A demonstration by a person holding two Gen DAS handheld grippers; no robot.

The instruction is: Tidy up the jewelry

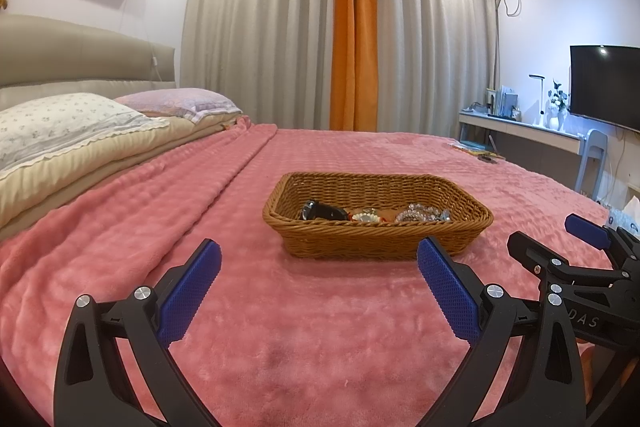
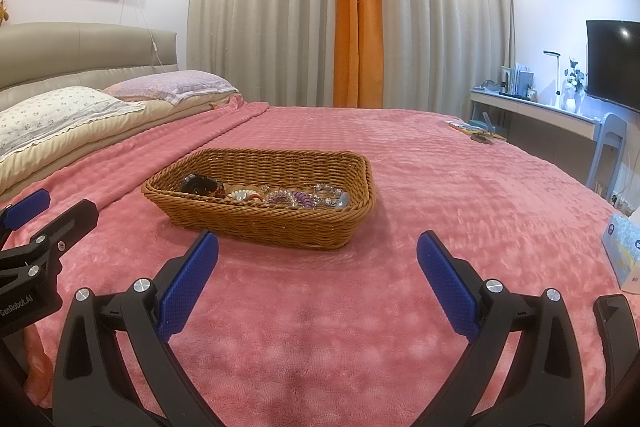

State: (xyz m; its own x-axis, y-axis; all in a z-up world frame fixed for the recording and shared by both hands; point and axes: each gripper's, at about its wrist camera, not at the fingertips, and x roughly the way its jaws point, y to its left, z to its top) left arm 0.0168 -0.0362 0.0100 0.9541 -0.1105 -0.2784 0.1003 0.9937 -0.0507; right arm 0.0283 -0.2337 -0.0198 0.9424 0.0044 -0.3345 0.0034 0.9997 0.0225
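Basket seemingly beyond open jaws

A shallow brown woven wicker basket sits on the bed's pink plush blanket, holding a dark watch, a round pale brooch-like piece and clear beaded bracelets. The left claw gapes wide and empty short of it; the right claw shows just beside, at the view's right edge.
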